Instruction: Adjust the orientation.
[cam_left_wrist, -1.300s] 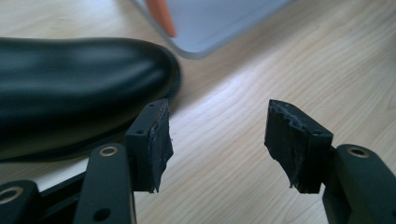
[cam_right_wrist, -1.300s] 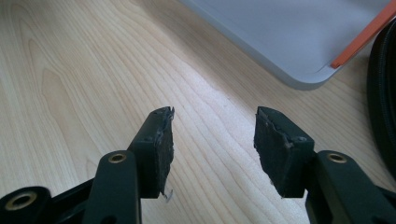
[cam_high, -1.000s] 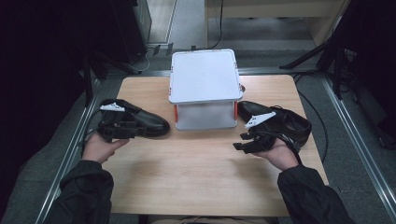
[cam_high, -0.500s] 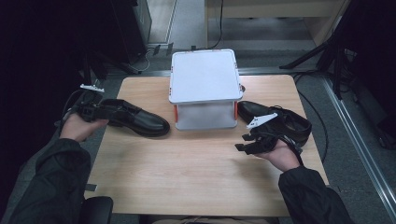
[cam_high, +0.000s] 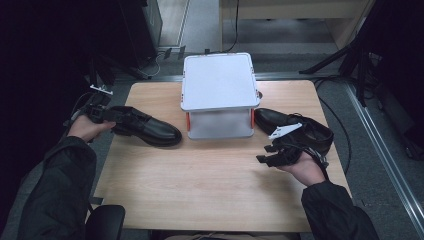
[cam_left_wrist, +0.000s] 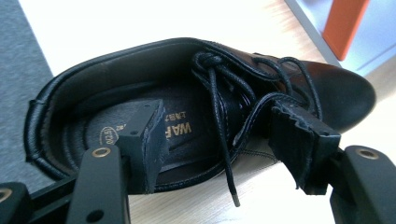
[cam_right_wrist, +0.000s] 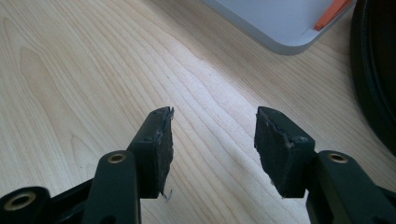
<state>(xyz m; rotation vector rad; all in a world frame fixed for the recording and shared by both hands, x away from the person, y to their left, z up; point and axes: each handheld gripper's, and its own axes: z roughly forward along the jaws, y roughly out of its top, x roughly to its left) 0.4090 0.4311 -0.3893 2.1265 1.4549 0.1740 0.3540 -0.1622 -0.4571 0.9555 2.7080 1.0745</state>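
Observation:
Two black leather lace-up shoes lie on the wooden table (cam_high: 210, 185), one on each side of a white box. The left shoe (cam_high: 147, 129) points its toe toward the box. My left gripper (cam_high: 102, 113) is at its heel, open. In the left gripper view the gripper (cam_left_wrist: 224, 135) straddles the shoe (cam_left_wrist: 336, 93): one jaw inside the opening over the insole, the other outside by the laces (cam_left_wrist: 219, 107). The right shoe (cam_high: 295, 127) lies just beyond my right gripper (cam_high: 263, 153). That gripper (cam_right_wrist: 212, 135) is open over bare wood with nothing between its jaws.
A white lidded box (cam_high: 217, 92) with orange latches stands at the table's back middle, between the shoes; its corner (cam_right_wrist: 280, 23) shows in the right gripper view. Grey floor, cables and dark stands surround the table. The table's left edge runs close under the left shoe's heel.
My left hand has drawn back to the left, from over the left shoe's top to its heel at the table edge. The right hand and both shoes have stayed put.

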